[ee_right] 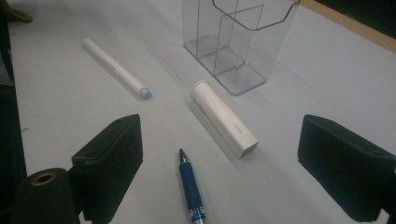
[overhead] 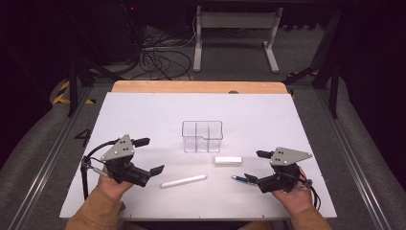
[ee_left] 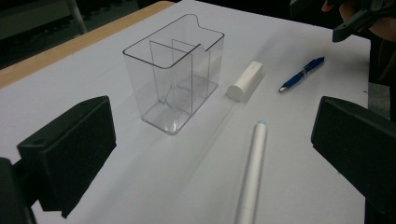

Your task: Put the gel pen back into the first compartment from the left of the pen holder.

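While the right hand-held gripper hovers low over the tabletop, its jaws stand wide apart and hold nothing, with the blue pen lying between them, untouched, its tip pointing toward the clear organizer. A white tube rests just beside the organizer, nearer the person. A white marker lies in front of the organizer too, toward the left hand-held gripper, which is also open and empty.

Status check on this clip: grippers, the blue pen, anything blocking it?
Left gripper open, holding nothing. Right gripper open, blue pen flat on the table between its fingers, not gripped. Nothing blocking; white tube lies beyond.
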Motion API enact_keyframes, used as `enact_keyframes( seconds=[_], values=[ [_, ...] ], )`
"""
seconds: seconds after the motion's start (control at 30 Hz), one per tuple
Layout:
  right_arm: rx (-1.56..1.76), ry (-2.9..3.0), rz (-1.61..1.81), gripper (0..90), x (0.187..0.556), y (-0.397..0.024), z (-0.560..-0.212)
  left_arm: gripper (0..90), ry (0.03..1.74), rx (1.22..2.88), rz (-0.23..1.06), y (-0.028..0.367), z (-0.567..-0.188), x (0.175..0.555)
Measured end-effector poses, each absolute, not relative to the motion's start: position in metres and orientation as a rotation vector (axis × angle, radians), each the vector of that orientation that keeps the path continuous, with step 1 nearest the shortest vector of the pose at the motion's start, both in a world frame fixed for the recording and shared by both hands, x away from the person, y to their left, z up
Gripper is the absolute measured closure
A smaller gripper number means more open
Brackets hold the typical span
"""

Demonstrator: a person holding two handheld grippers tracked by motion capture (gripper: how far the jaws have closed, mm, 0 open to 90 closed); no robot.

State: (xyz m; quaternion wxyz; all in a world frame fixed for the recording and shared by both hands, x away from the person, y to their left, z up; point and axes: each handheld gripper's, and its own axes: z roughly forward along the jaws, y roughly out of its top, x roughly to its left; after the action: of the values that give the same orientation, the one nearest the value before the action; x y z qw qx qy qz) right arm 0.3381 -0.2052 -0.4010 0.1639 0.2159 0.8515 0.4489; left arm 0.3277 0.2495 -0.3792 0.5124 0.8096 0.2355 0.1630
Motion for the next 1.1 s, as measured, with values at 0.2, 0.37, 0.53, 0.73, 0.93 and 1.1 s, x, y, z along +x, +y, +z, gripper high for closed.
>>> enact_keyframes(
  seconds=[0.2, 0.37, 0.53, 0.73, 0.93, 1.1],
  values=[
    [0.602, 2.482, 1.227, 16.1, 0.344, -0.197, -0.402, 0.8, 0.563, 1.943, 0.411, 0.251, -0.379, 0.326],
    [0.573, 2.516, 1.182, 18.3, 0.347, -0.188, -0.399, 0.8, 0.563, 1.941, 0.409, 0.252, -0.379, 0.326],
    [0.565, 2.552, 1.141, 19.9, 0.349, -0.185, -0.4, 0.8, 0.562, 1.936, 0.407, 0.253, -0.379, 0.327],
    [0.558, 2.604, 1.078, 26.0, 0.351, -0.182, -0.4, 0.8, 0.557, 1.945, 0.398, 0.252, -0.379, 0.327],
    [0.513, 2.661, 0.959, 32.7, 0.354, -0.177, -0.398, 0.8, 0.546, 1.949, 0.406, 0.252, -0.379, 0.326],
    [0.488, 2.739, 0.867, 37.7, 0.356, -0.171, -0.402, 0.8, 0.539, 1.944, 0.404, 0.253, -0.378, 0.325]
  ],
)
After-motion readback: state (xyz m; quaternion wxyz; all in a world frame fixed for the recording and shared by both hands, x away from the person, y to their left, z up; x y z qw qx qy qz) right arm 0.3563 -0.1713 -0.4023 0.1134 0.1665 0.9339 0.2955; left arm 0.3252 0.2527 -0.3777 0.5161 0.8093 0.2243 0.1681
